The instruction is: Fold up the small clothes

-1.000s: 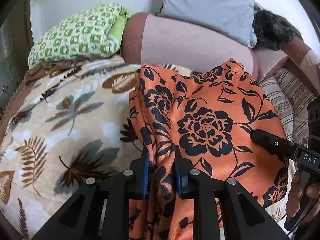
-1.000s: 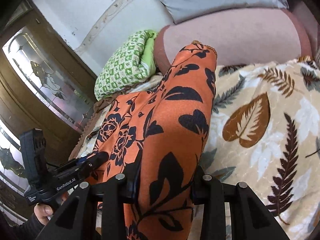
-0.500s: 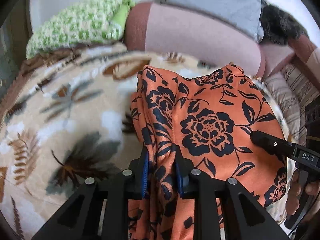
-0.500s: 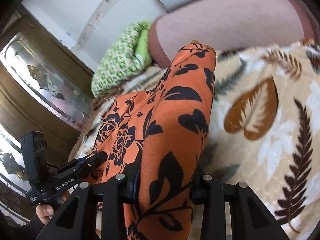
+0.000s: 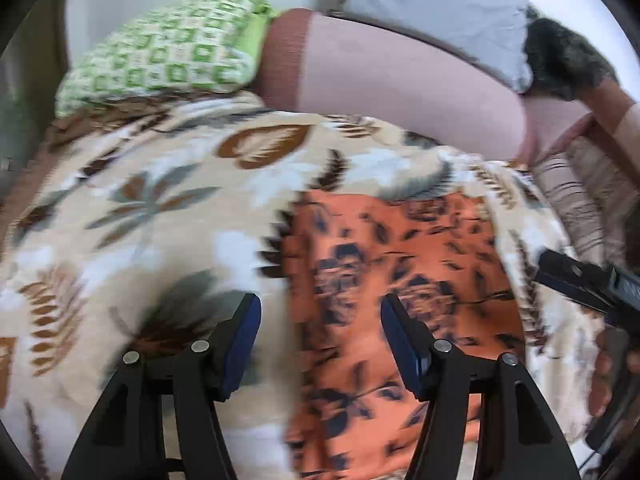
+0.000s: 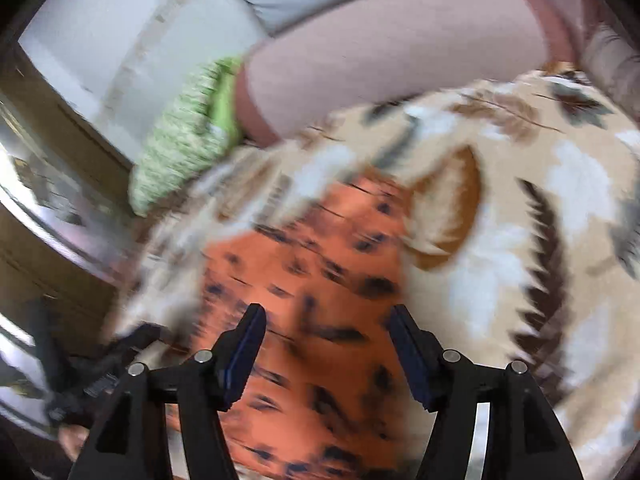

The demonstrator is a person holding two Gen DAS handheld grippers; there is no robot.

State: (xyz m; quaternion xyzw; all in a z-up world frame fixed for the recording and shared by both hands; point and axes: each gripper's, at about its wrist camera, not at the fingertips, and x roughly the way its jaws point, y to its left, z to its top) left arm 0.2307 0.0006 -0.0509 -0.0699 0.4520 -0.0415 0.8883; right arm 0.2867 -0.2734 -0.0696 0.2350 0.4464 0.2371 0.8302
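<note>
The orange floral garment (image 5: 392,288) is lying flat on the leaf-print bed blanket (image 5: 152,208), its long axis running away from both claws toward the pillows. The left claw (image 5: 320,344) is hovering spread wide over its left edge; the right claw (image 6: 326,346) — also gaping, holding nothing — is sitting squarely above the cloth, nearer for regrasping.

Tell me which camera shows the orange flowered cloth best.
The left wrist view: the cloth lies on the leaf blanket, its far and side edges visible. The right wrist view shows it more heavily blurred.
</note>
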